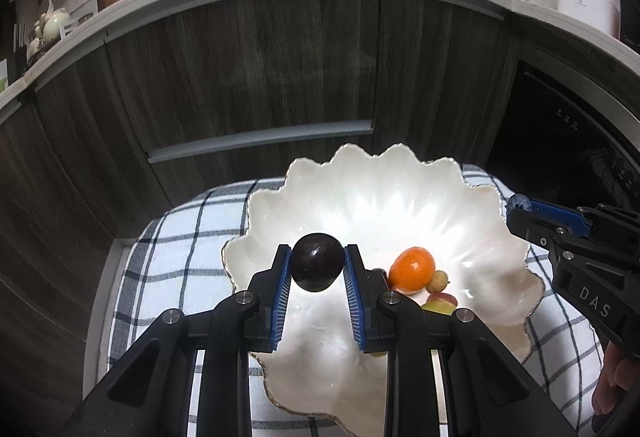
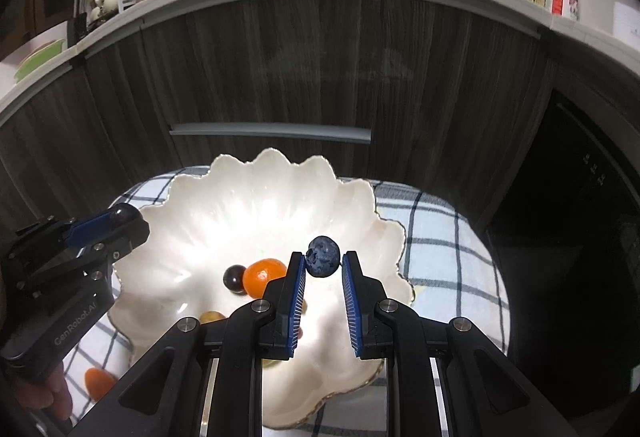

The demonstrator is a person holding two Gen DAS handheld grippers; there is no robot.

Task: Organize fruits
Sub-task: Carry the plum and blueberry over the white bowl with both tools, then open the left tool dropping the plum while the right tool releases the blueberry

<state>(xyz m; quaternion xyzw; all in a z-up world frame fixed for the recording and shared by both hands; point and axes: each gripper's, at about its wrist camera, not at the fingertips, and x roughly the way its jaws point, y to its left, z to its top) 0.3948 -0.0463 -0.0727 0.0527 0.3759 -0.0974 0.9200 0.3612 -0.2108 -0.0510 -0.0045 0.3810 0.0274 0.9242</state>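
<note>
The left gripper [image 1: 317, 269] hangs over the near-left part of the white scalloped bowl [image 1: 400, 197], its blue fingers [image 1: 283, 285] closed on a dark grape [image 1: 318, 267] pinched at their tips. The right gripper [image 2: 323, 264] is over the bowl's right side, its fingers [image 2: 298, 293] closed to a narrow gap with a blueberry [image 2: 323, 256] held between the tips. In the bowl lie an orange [image 1: 412, 269], a small tan fruit [image 1: 439, 280] touching it, a reddish-green grape [image 1: 440, 303] just nearer the camera, and another dark grape [image 2: 235, 278] touching the orange's left side. The bowl sits on a checked cloth [image 1: 172, 257] that covers the desk. A second orange [image 2: 97, 382] lies on the cloth outside the bowl, near the left gripper's handle.
</note>
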